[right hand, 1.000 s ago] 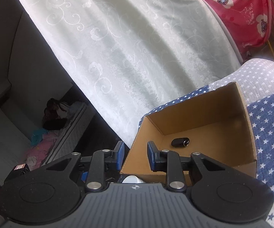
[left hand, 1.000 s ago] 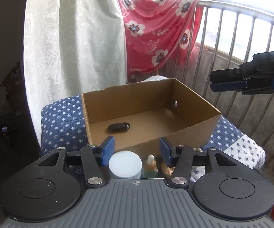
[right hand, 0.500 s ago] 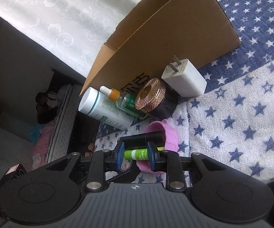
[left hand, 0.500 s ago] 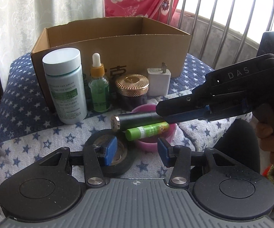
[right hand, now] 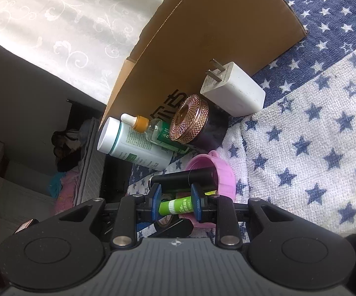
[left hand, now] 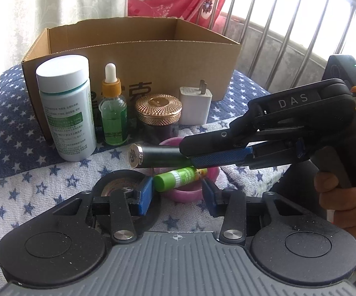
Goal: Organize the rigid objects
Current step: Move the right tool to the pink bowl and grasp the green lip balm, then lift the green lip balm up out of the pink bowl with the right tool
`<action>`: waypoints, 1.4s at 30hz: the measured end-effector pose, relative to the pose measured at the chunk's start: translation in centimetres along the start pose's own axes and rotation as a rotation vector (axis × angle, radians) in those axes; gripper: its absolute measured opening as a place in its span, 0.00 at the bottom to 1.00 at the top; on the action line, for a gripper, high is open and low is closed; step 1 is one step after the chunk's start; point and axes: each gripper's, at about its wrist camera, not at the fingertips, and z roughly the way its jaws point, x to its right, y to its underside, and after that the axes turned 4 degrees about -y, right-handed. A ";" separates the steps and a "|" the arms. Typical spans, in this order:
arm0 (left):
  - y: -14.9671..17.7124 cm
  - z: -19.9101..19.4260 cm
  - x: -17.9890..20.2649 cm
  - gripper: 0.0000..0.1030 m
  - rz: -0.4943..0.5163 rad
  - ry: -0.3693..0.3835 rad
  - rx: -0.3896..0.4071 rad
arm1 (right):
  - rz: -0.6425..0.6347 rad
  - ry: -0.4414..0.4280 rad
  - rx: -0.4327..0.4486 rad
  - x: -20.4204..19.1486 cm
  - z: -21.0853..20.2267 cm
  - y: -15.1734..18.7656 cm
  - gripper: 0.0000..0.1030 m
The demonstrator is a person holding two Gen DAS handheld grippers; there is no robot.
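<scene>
A black tube [left hand: 158, 156] and a green glue stick [left hand: 175, 176] lie across a pink bowl [left hand: 187, 192]. My left gripper [left hand: 178, 194] hovers just before them, its jaws closing with nothing pressed between the pads; its left finger hangs over a black tape roll [left hand: 118, 185]. My right gripper [left hand: 187, 154] reaches in from the right, rolled on its side, tips at the tube. In the right wrist view that gripper [right hand: 175, 197] stands narrowly open; the glue stick [right hand: 175, 206] shows through the gap, with the tube [right hand: 185, 178] just past the tips.
An open cardboard box [left hand: 138, 56] stands behind a row: white pill bottle [left hand: 66, 108], green dropper bottle [left hand: 112, 113], gold-lidded jar [left hand: 158, 109], white charger [left hand: 195, 104]. All rest on a star-print cloth [left hand: 17, 148]. A hand [left hand: 345, 197] holds the right gripper. Metal railing stands at right.
Both grippers came down from above the box to the items in front of it. The left jaws narrowed. The right gripper rolled and now sits over the tube.
</scene>
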 end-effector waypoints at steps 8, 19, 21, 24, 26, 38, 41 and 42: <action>0.8 -0.6 0.9 0.30 0.020 0.050 -0.003 | 0.020 0.002 0.013 0.5 -0.6 0.0 0.28; 0.9 -0.3 2.3 0.20 0.073 0.044 -0.008 | 0.072 0.002 -0.014 0.8 -1.7 0.6 0.28; 0.9 -0.4 2.5 0.20 0.084 0.037 0.005 | 0.083 -0.001 -0.028 0.7 -1.8 0.6 0.28; 0.9 -0.6 3.1 0.20 0.125 -0.008 0.037 | 0.122 -0.011 -0.066 0.9 -1.4 0.4 0.28; 1.0 -0.5 3.4 0.20 0.151 -0.024 0.049 | 0.151 -0.014 -0.084 1.1 -1.2 0.1 0.28; 0.6 -0.1 2.9 0.21 0.146 -0.069 0.100 | 0.288 -0.029 -0.091 2.3 -0.5 -0.8 0.28; 0.2 0.1 2.4 0.21 0.117 -0.065 0.111 | 0.314 -0.048 -0.076 2.5 -0.4 -0.9 0.28; 0.1 0.2 2.2 0.21 0.109 -0.068 0.115 | 0.298 -0.047 -0.060 2.4 -0.5 -1.0 0.28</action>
